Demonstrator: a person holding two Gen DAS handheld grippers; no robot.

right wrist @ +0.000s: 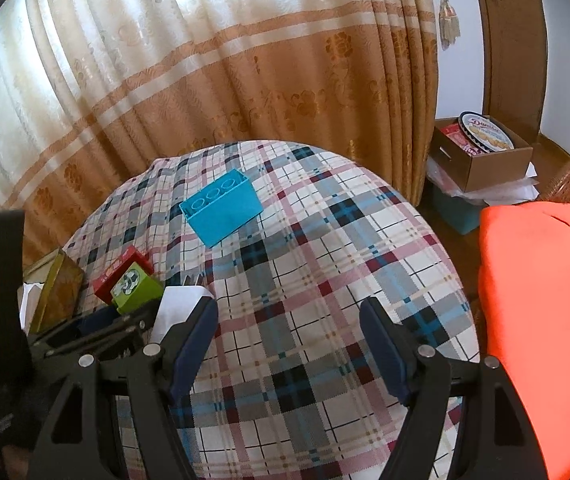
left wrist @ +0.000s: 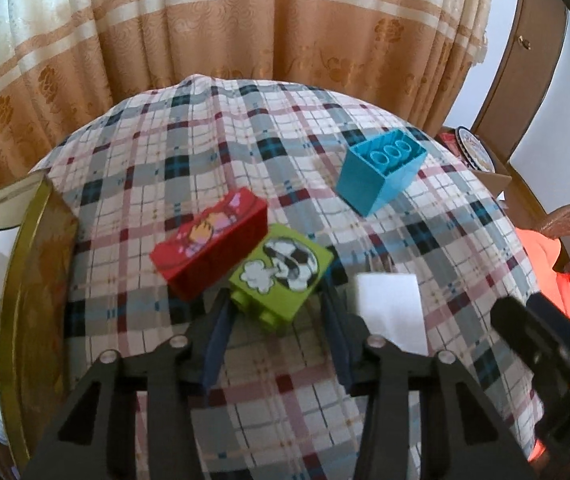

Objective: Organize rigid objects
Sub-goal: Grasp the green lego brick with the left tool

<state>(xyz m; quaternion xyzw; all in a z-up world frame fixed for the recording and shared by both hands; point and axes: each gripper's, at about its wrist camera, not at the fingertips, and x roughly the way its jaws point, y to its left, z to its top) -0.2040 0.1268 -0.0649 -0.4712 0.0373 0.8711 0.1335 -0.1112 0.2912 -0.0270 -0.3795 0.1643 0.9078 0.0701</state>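
Blocks on a plaid cloth
Left gripper (left wrist: 275, 312) straddles the green block (left wrist: 283, 276), contact unclear; the right gripper (right wrist: 287, 344) is spread and empty; red block (left wrist: 209, 248) touches green.

Cut off at the left edge of the left wrist view: gold-rimmed rectangular tin (left wrist: 25, 300), far end out of frame. Partly hidden behind the left claw (left wrist: 275, 312) fingers: near lower corners of the green toy brick with a football picture (left wrist: 285, 276). Slightly blurred: print on the red toy brick (left wrist: 209, 248). Half covered in the right wrist view, lower left: white flat card (right wrist: 177, 308), behind a dark blue pad (right wrist: 193, 344). Too small to read fully: lettering on the round blue biscuit tin (right wrist: 485, 132). Cropped at the right edge: orange cloth (right wrist: 545, 320).
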